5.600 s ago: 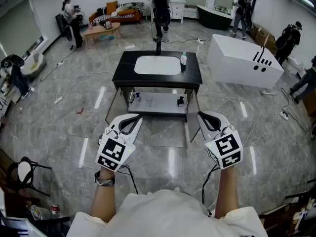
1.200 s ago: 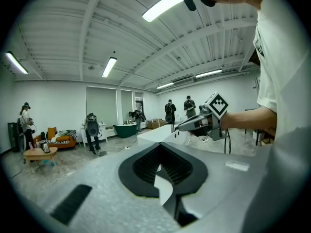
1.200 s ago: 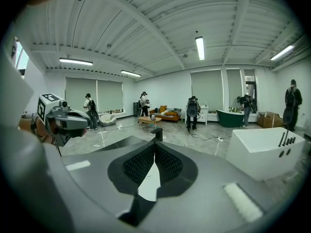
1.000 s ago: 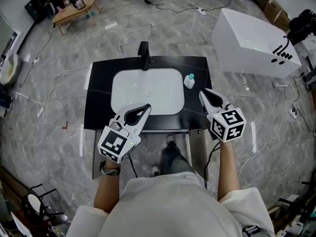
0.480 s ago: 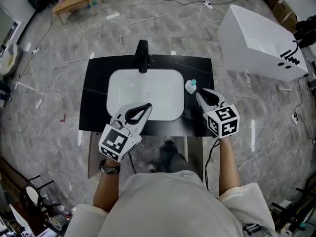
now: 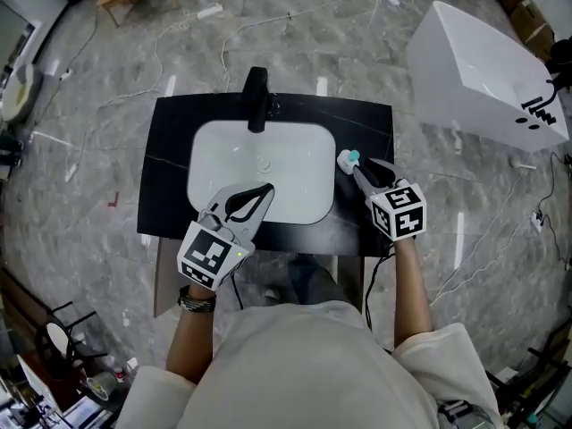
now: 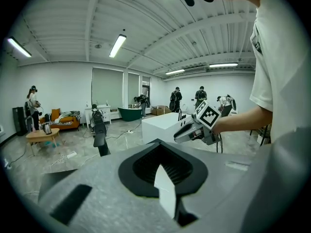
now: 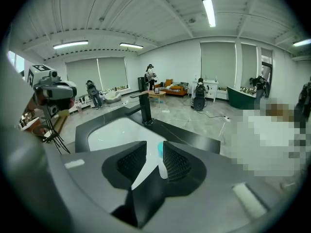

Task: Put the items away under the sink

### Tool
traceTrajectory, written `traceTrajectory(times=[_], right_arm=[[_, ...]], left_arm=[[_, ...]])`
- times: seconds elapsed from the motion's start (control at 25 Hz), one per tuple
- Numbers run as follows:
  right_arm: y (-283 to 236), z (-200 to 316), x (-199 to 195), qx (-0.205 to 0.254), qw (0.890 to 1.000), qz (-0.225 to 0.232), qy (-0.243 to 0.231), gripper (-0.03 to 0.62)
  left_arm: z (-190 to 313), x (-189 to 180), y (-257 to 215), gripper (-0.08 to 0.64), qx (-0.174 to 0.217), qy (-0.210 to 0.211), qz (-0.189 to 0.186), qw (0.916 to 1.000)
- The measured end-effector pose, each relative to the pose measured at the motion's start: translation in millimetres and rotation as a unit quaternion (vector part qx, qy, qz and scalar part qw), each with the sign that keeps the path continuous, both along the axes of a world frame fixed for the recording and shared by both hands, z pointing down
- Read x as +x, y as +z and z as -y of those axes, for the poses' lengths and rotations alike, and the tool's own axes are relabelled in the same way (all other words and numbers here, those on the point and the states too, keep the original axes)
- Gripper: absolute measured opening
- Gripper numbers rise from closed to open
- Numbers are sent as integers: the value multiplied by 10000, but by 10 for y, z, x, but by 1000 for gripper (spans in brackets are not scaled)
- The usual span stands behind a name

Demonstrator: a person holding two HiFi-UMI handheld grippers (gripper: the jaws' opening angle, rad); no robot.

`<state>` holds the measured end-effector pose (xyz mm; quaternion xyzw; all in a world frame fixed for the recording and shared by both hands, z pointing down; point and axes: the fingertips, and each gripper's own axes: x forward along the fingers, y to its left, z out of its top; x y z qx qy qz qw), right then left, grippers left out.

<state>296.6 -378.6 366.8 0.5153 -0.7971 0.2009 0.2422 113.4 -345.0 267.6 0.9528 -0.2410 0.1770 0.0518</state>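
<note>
The black tabletop holds a white sink. The left tongs are closed and empty. The right tongs have just been opening and pinch nothing yet. The little bottle stands at their tips, right of the sink. It looks light, smooth and tippy, so I'd squeeze its body, not the cap.

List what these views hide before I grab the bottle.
- Space under the sink: head view, covered by countertop and the person's torso.
- Bottle body: right gripper view, behind the right gripper, whose jaws have just been opening; only the teal cap shows through their gap.
- Label: head view, too small.
</note>
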Motion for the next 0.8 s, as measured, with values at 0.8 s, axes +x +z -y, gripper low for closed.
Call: traceTrajectory(times=[0.8], right_arm=[[662,291,33,-627,9967,-175,-483,183]], left_arm=[[164,192,252,6,-213,-355,121,9991]])
